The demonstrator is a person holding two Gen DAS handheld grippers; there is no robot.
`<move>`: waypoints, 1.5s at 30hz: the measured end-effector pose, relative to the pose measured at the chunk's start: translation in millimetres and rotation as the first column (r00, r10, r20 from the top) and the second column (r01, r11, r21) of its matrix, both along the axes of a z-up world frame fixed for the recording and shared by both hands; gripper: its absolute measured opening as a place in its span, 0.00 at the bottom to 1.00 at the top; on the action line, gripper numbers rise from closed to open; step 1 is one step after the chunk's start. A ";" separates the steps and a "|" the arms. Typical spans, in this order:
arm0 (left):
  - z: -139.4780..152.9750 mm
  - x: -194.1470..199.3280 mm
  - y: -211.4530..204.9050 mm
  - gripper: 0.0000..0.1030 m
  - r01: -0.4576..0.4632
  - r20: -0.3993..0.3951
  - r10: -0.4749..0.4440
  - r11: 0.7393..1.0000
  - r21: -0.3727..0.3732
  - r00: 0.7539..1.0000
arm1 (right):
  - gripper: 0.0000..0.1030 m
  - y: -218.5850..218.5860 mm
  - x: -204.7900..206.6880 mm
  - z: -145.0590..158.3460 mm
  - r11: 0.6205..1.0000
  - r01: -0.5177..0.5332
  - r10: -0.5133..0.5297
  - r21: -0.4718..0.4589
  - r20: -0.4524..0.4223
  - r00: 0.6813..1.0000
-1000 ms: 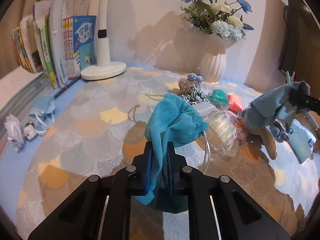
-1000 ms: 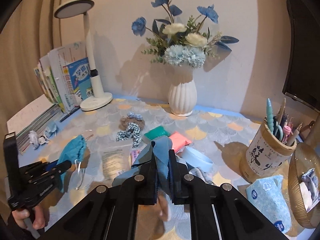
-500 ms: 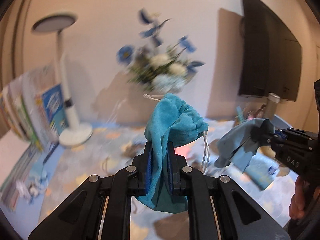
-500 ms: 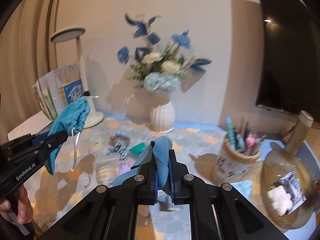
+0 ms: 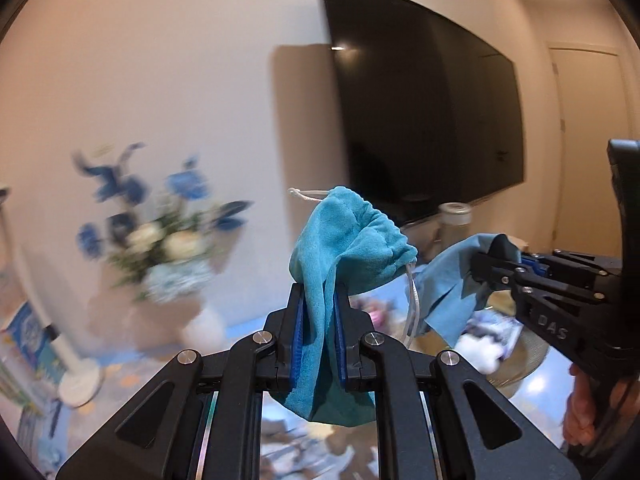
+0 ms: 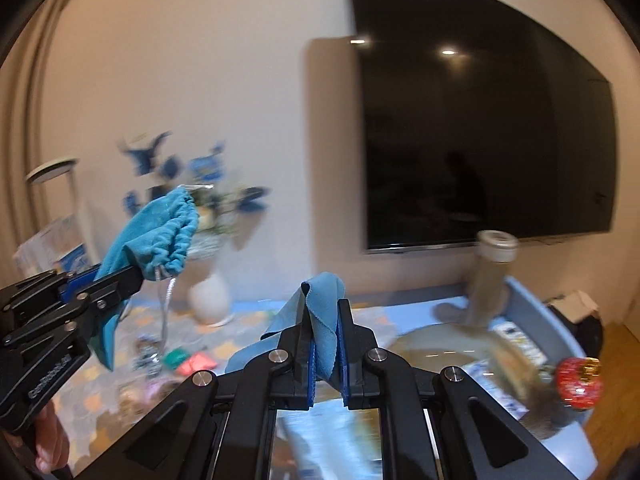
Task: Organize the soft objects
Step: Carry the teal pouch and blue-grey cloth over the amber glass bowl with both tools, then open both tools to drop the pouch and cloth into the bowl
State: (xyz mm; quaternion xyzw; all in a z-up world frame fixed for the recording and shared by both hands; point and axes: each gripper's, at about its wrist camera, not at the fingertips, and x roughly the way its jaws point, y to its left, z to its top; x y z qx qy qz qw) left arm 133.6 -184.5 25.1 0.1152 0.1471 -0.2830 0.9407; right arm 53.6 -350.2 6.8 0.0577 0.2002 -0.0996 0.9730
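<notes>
Left gripper was clamped on the teal drawstring pouch, which you held raised in the air above the desk. Its gathered mouth flopped forward over the jaws, and the white cord hung loose below. Right gripper was closed on a folded blue cloth, also lifted off the desk, with one tail trailing down to the left.

Both views were blurred, so the destination could not be read with certainty. A shallow glass bowl sat at the right end of the desk beside a tall bottle; it appeared to hold other items already and was the probable drop point.

Recommended procedure for the carry:

1. You needed to maintain full clamping force on both items. Soft fabric slips under a slack grip.
2. You needed to keep the two grippers apart so that the hanging cord did not snag the cloth or the opposite gripper.
3. You needed to clear the bottle and the flower vase with the trailing ends.
4. You needed to lower each item over the bowl before releasing it, one gripper at a time.
</notes>
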 end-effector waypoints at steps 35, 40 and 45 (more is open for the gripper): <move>-86.3 40.3 -176.8 0.82 0.305 -0.378 -0.272 0.952 0.031 0.885 | 0.59 -154.6 -17.3 -92.4 0.920 0.292 -0.236 0.262 -0.223 0.946; -71.3 29.8 -139.7 0.82 0.354 -0.399 -0.351 0.933 -0.069 0.847 | 0.59 -126.6 -17.5 -82.9 0.932 0.248 -0.192 0.264 -0.219 0.957; -55.6 22.0 -91.6 0.82 0.355 -0.402 -0.389 0.921 -0.159 0.829 | 0.59 -80.9 -17.2 -69.3 0.957 0.161 -0.117 0.240 -0.185 0.976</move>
